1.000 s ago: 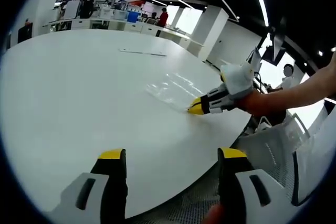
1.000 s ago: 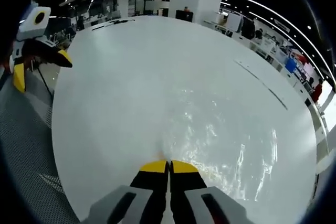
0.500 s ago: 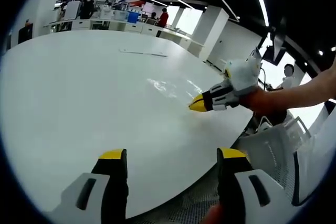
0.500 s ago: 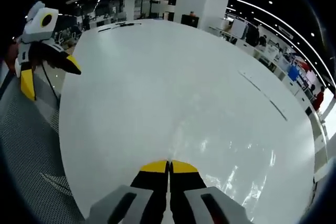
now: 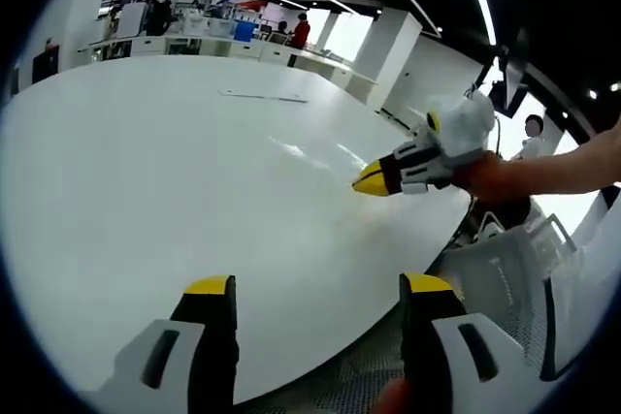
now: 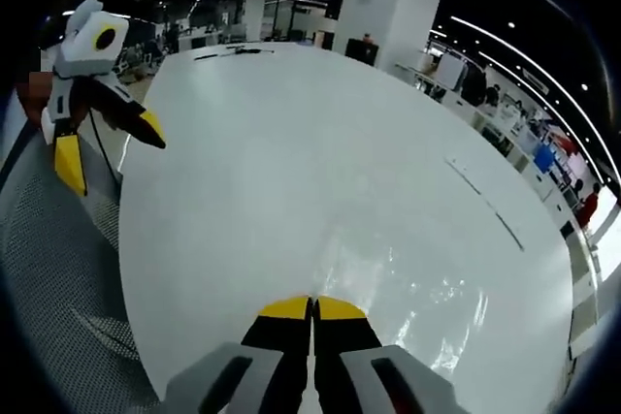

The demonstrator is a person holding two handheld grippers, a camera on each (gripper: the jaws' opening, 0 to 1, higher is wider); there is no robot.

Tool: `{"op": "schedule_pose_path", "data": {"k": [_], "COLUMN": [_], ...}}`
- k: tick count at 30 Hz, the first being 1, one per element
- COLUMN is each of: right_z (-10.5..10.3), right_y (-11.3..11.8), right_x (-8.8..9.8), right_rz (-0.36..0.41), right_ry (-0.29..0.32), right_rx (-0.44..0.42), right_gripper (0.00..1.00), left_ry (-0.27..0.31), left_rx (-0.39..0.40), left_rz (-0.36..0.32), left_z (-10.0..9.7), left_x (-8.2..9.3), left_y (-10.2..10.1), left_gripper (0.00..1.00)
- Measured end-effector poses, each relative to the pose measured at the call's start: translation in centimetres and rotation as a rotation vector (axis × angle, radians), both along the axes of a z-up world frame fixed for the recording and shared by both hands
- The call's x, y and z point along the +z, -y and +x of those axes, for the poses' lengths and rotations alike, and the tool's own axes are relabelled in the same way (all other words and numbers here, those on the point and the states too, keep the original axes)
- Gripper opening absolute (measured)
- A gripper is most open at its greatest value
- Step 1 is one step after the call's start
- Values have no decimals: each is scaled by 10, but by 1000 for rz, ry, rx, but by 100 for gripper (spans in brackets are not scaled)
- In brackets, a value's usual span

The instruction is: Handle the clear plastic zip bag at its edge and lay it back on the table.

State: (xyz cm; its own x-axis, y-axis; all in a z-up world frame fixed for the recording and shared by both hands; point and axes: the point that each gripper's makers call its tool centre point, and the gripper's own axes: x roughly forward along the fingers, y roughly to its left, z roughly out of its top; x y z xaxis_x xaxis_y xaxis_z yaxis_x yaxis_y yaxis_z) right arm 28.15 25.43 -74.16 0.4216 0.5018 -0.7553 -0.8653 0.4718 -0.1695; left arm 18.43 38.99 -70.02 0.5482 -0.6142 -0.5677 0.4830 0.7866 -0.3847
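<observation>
Nearest the worktop's edge, the left tongs are held spread apart, grasping nothing. Farther in, the right tongs are seen clenched together above the clear plastic zip bag, which lies flat on the worktop.

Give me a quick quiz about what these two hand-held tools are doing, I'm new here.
1. True or false: the left gripper has its fingers shut.
2. What lies just ahead of the right gripper and its shut fingers? A) a cup B) a clear bag C) a book
3. Fill in: most of the bag rests on a white ___.

Key: 1 false, they are open. 2 B. 3 table.
</observation>
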Motion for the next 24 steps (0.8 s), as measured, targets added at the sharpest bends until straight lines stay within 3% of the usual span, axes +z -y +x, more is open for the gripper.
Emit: {"op": "schedule_pose_path", "data": {"k": [24], "right_z": [-9], "right_y": [-22], "right_x": [32], "right_rz": [16], "right_ry": [57], "right_rx": [62], "right_gripper": [0], "left_ry": [-2], "left_rx": [-5], "left_rz": [14], "left_z": [0], "left_x": [-1], "left_y": [1], "left_gripper": [66]}}
